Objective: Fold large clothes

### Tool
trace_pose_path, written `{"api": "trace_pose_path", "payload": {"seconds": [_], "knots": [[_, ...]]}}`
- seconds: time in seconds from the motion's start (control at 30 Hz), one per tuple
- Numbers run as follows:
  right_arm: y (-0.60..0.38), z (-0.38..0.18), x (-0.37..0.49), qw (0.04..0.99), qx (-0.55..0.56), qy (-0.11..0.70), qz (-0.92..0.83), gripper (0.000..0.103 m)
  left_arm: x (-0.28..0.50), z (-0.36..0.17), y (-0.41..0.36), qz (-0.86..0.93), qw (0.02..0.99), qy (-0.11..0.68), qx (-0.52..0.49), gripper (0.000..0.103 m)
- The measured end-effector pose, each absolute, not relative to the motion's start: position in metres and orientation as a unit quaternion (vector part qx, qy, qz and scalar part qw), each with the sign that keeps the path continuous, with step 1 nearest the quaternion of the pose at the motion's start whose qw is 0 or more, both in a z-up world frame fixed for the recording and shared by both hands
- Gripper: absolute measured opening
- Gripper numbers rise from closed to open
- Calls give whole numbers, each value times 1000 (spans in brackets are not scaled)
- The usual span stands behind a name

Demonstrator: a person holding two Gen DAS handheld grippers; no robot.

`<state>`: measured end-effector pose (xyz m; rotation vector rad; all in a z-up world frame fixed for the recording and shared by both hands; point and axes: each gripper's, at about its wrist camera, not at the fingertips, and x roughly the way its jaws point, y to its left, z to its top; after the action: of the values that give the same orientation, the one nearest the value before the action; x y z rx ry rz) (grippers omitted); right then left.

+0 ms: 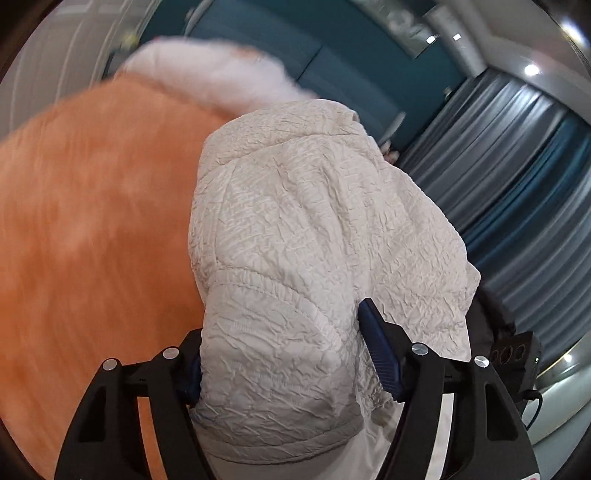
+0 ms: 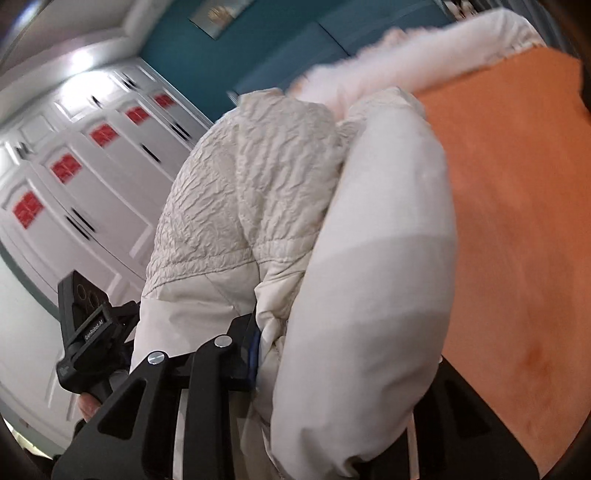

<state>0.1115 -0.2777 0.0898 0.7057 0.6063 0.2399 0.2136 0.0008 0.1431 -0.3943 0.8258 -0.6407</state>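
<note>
A puffy white jacket (image 1: 295, 206) with crinkled quilted fabric hangs lifted over an orange bedspread (image 1: 92, 206). Its white fur trim (image 1: 207, 70) lies at the far end. My left gripper (image 1: 280, 339) is shut on a thick fold near the elastic hem, with the blue pads (image 1: 376, 350) pressing into the fabric from both sides. In the right wrist view the jacket (image 2: 251, 177) bunches up and my right gripper (image 2: 343, 354) is shut on a smooth rolled part (image 2: 369, 295). Only its left finger (image 2: 251, 350) shows; the other is hidden behind the cloth.
The orange bedspread (image 2: 517, 221) covers the bed under the jacket. Grey curtains (image 1: 517, 166) and a teal wall (image 1: 295, 33) stand behind. White wardrobe doors (image 2: 92, 184) with red panels are at the left. The other gripper's body (image 2: 85, 317) and a hand (image 2: 88, 406) show beside the jacket.
</note>
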Motion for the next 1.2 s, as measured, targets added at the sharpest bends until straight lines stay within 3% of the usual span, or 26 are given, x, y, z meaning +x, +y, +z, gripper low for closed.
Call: {"api": "trace_pose_path", "payload": {"seconds": [0.03,0.07,0.1,0.17,0.23,0.3,0.33,0.4,0.5,0.63,0.9,1.2], "knots": [[-276,92,123,886,344,288,118,35,222,152,5,-300,856,380,-184,67],[-276,91,137,884,346,291,116,45,237,157,8,-286,866,373,-173,70],[-276,82,154,882,342,307,100,51,251,155,10,-269,874,373,-158,79],[-276,56,182,877,320,356,50,52,272,141,11,-227,892,374,-110,86],[-277,43,183,869,311,384,13,49,294,114,14,-134,902,409,-41,75],[-271,52,162,885,290,364,5,49,287,108,31,-145,894,420,-62,71],[-267,60,152,897,266,353,-1,48,274,112,40,-143,901,402,-76,71],[-254,78,137,916,208,343,-6,25,253,121,43,-129,911,385,-74,72],[-236,99,146,925,161,343,18,4,226,132,25,-131,915,373,-73,72],[-196,105,175,925,89,369,32,2,231,127,8,-106,915,386,-49,72],[-196,11,163,869,71,490,-12,0,232,59,12,-82,888,453,-14,77],[-180,99,183,917,34,397,9,0,232,54,13,-65,889,452,-12,78]]}}
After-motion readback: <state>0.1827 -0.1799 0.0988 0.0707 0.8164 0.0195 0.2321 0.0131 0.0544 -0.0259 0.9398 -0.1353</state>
